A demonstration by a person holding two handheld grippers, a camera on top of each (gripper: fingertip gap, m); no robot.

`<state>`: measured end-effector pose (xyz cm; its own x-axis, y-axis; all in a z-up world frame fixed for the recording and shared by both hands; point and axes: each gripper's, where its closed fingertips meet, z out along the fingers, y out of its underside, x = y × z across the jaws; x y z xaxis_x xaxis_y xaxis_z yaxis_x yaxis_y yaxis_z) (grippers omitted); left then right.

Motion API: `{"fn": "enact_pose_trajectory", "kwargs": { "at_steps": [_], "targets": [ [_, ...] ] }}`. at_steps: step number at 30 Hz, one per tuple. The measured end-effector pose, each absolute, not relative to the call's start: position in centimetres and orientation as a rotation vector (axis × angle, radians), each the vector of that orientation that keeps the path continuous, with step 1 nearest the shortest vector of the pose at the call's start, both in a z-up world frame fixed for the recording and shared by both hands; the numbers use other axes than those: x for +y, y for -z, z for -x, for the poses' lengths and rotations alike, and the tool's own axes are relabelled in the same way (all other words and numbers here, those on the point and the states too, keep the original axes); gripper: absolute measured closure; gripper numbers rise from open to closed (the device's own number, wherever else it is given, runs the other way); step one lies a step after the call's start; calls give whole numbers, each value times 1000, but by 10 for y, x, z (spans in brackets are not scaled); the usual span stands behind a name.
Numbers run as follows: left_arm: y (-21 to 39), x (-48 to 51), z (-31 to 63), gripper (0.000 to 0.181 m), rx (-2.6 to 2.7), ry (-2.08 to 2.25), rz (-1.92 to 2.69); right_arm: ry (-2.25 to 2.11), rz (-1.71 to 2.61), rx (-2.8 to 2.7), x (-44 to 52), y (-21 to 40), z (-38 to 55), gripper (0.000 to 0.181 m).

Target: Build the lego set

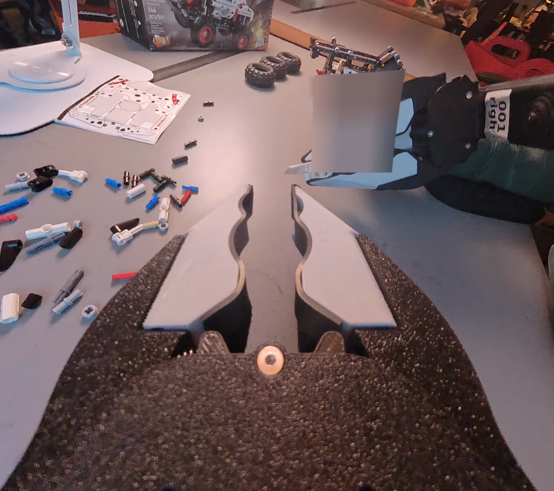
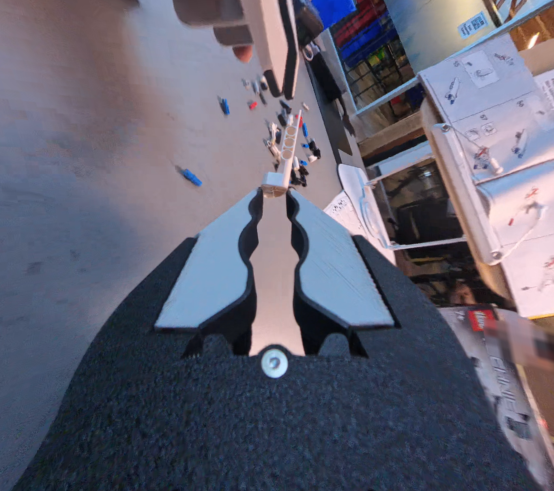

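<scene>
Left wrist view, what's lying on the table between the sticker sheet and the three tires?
Mostly bare grey table; only a small black pin and a tiny grey ring, in the left wrist view.

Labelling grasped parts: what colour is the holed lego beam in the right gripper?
White; the flat holed lego beam shows best in the right wrist view, pinched at the right gripper tips.

The table (image 1: pixel 389 251) was grey; scattered pieces (image 1: pixel 135 191) were blue, red, black and white (tyres (image 1: pixel 271 67) black).
</scene>
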<state>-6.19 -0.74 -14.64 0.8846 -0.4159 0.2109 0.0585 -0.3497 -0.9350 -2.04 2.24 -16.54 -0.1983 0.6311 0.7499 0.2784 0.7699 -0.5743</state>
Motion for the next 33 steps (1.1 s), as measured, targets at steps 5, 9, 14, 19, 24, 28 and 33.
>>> {"fn": "enact_pose_trajectory", "kwargs": {
  "at_steps": [5,9,14,19,24,28,33],
  "targets": [
    [169,-6,63,151,290,436,1995,-31,542,-1897,32,197,26,167],
    [190,-4,58,150,366,336,2095,22,491,-1923,28,201,31,166],
    [201,-1,53,164,502,223,2127,47,431,-1926,22,203,32,167],
    [209,-1,57,176,717,-63,2101,28,456,-1941,24,207,31,166],
    [214,-3,69,181,851,-284,2067,-118,594,-1953,28,208,28,166],
    [217,-10,77,180,888,-310,2072,-235,684,-1954,32,208,20,166],
    [219,-22,88,161,850,-216,2121,-295,742,-1941,35,206,14,166]
  ]
}}
